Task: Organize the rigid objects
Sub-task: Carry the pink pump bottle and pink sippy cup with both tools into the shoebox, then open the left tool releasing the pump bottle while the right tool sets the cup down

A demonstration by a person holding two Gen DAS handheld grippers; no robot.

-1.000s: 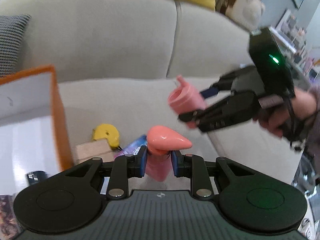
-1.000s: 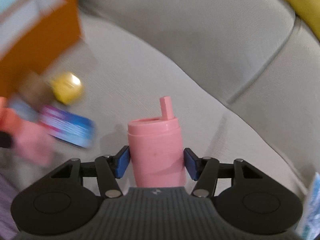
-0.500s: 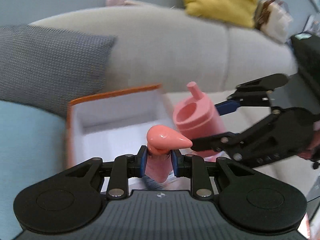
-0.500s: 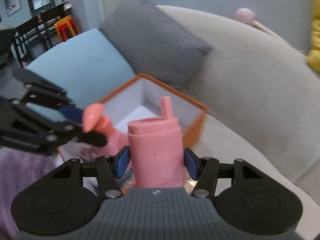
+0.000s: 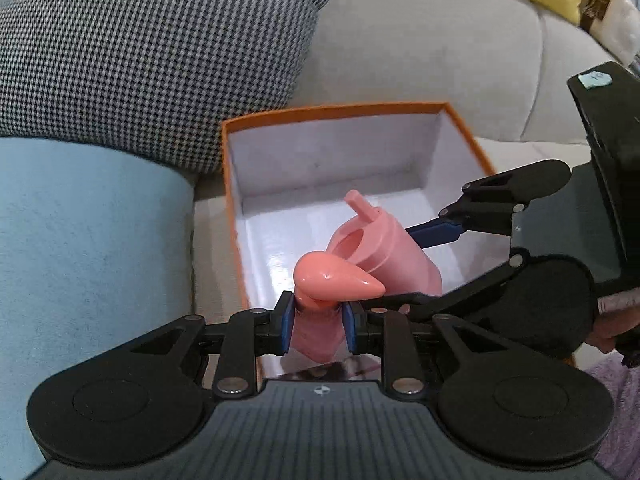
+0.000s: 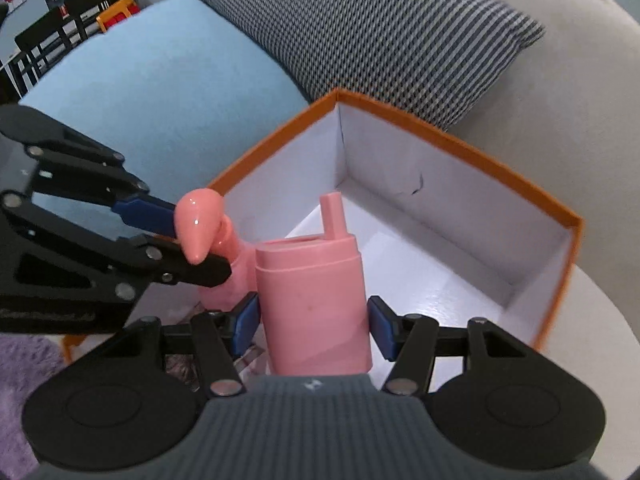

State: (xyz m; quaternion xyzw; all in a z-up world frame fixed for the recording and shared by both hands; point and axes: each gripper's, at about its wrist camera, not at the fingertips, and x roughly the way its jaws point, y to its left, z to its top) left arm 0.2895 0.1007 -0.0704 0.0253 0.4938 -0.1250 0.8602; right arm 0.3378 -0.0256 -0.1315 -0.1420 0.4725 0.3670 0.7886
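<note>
We are at the drop-off: our left hand-held gripper pinches a pink nozzle piece, our right hand-held gripper pinches a pink bottle, both above the open orange box on the sofa. Next we would lower each inside, then spread the fingers

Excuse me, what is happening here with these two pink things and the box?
A person holds a gripper in each hand, tidying toys on a sofa. The left gripper is shut on a pink piece with a pointed cap. The right gripper is shut on a pink bottle with a spout. Both are held over the open orange box, whose white inside looks empty where visible. Neither piece is set down yet.
</note>
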